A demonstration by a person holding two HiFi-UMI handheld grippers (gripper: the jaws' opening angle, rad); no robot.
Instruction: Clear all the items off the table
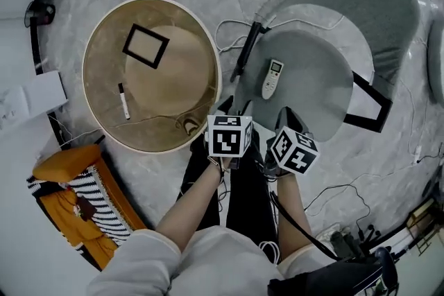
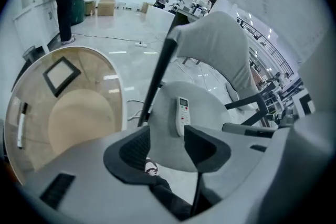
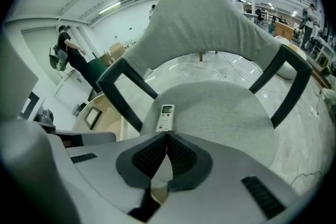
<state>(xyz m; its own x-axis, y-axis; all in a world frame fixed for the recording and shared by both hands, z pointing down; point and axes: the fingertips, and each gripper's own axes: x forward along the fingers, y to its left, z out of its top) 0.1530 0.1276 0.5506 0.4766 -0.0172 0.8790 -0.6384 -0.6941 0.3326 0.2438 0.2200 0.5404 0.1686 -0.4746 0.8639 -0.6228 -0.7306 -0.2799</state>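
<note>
A white remote control (image 1: 272, 77) (image 2: 182, 115) (image 3: 165, 118) lies on the seat of a grey chair (image 1: 316, 90). To its left, a round wooden table (image 1: 177, 83) carries a black square frame (image 1: 146, 46) (image 2: 61, 73) and a marker pen (image 1: 123, 100) (image 2: 21, 124). Both grippers hover side by side near the chair's front edge, short of the remote. My left gripper (image 2: 167, 136), under its marker cube (image 1: 229, 136), is open with nothing between the jaws. On my right gripper (image 3: 167, 135), under its cube (image 1: 293, 150), the jaws are shut tip to tip and hold nothing.
A small ring-shaped object (image 1: 189, 125) with a thin cable sits at the table's near rim. An orange cushion with striped cloth (image 1: 76, 197) lies on the floor at lower left. Cables and a power strip (image 1: 340, 242) run over the floor. People stand far off.
</note>
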